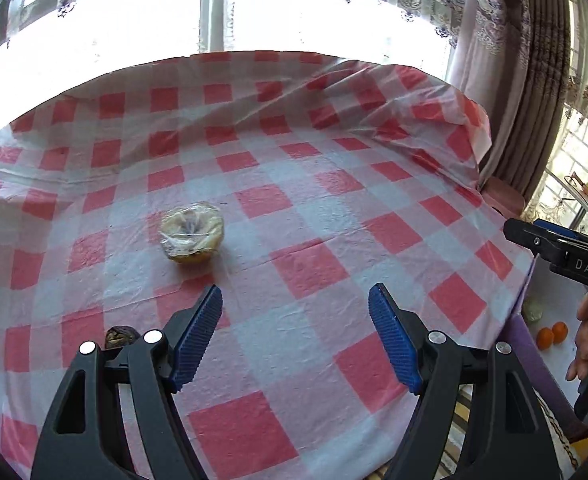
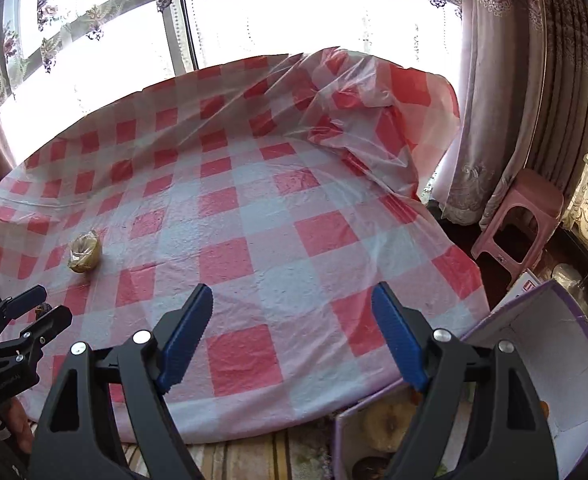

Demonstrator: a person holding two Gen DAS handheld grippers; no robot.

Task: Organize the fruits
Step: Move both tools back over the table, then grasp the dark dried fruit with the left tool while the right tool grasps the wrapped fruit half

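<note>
Red-and-white checked plastic cloth (image 1: 294, 200) covers your table by the curtained window (image 1: 133, 20). One wrapped fruit (image 1: 191, 236) sits at ten o'clock from your left gripper (image 1: 296, 336), and a dark one (image 1: 121, 337) at nine. Both grippers are wide open and empty, your right gripper (image 2: 291, 336) included. Oranges (image 1: 552, 334) already lie in the purple-edged box (image 2: 534, 340) at four o'clock, so most looks done. A pink stool (image 2: 522, 216) stands at two.

One wrapped fruit (image 1: 191, 236) and one dark fruit (image 1: 121, 337) on the desk (image 1: 294, 208); two oranges (image 1: 552, 334) in one box (image 2: 534, 344); one pink stool (image 2: 522, 216).
</note>
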